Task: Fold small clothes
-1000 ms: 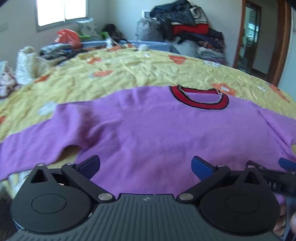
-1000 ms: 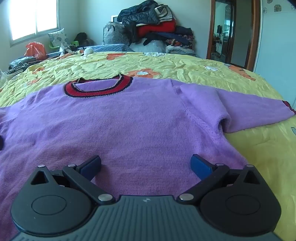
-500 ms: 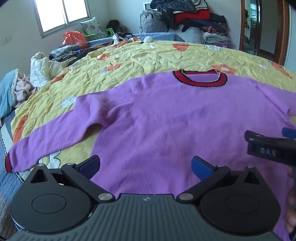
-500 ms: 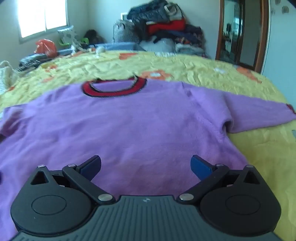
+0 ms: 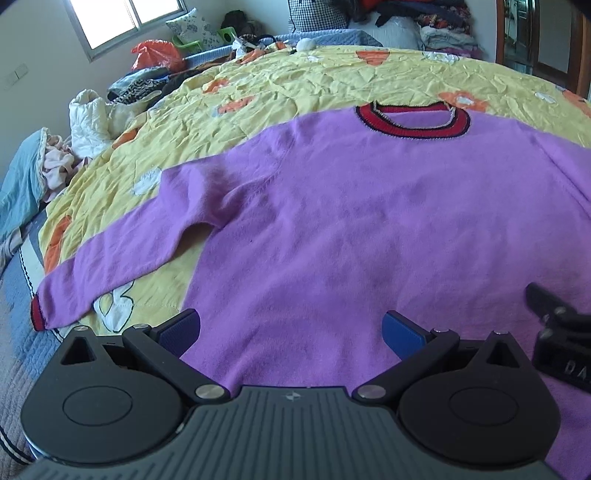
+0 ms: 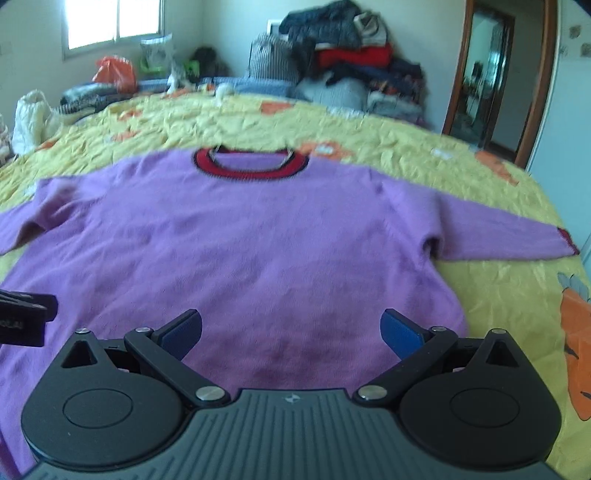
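**Purple sweater laid flat on bed, both grippers poised over hem**

A yellow bedspread (image 5: 332, 81) w/ orange and white flower patches covers the bed and fills most of both wrist views. Spread on it, front up and unfolded, lies a purple knit sweater (image 5: 369, 221), hem at the near edge, sleeves out to either side. The far end of the room holds a tall pile of clothes (image 6: 351, 62) against the wall, a window (image 6: 114, 22) at far left, and a wood-framed doorway (image 6: 491, 81) at far right. An orange plastic bag (image 5: 157, 55) sits near the window, and a white padded garment (image 5: 88, 118) lies off the bed's left side.

The sweater's left sleeve (image 5: 122, 258) angles toward the near left, ending in a red cuff (image 5: 37, 314) at the bedspread's edge; the right sleeve (image 6: 498, 236) reaches toward the right edge. Its red collar (image 5: 412, 122) w/ dark trim lies on the far side.

Left gripper (image 5: 291, 328) hovers over the hem's left part, blue-padded fingers (image 5: 181, 328) spread wide apart, nothing between them. Right gripper (image 6: 291, 328) sits over the hem's right part, likewise wide apart and empty; that view is slightly blurred. Each gripper's black body shows at the edge of the other's view.
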{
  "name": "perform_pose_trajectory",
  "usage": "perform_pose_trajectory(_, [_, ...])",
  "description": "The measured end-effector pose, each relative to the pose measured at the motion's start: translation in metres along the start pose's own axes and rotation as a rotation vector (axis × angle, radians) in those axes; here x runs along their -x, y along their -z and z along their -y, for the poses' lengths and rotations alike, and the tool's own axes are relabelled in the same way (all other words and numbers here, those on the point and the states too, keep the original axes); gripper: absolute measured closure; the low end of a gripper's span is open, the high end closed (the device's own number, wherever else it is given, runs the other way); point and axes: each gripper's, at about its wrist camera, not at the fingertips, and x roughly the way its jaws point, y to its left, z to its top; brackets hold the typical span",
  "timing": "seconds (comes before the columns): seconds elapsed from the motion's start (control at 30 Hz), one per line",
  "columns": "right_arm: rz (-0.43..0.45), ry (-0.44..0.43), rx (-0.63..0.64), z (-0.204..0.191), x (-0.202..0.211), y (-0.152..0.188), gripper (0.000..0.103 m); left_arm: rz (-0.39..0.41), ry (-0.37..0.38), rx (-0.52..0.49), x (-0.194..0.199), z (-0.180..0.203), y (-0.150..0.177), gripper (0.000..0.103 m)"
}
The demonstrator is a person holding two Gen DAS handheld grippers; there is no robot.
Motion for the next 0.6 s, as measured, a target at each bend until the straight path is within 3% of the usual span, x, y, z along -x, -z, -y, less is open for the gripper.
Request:
perform_pose_trajectory(0.13, [-0.045,-0.035,0.012,-0.002,0.0,-0.005,0.0,-0.039,0.058,0.046,0.001,0.001,-0.004,0.0])
perform_pose_trajectory(0.3, [-0.087,-0.045,-0.015,-0.003,-0.001,-0.016,0.0,-0.045,0.066,0.041,-0.001,-0.001,-0.015,0.0])
perform_pose_trajectory(0.6, [-0.134,0.098,-0.096,-0.007,-0.003,-0.041,0.0,-0.092,0.119,0.036,-0.025,-0.016,-0.036,0.0])
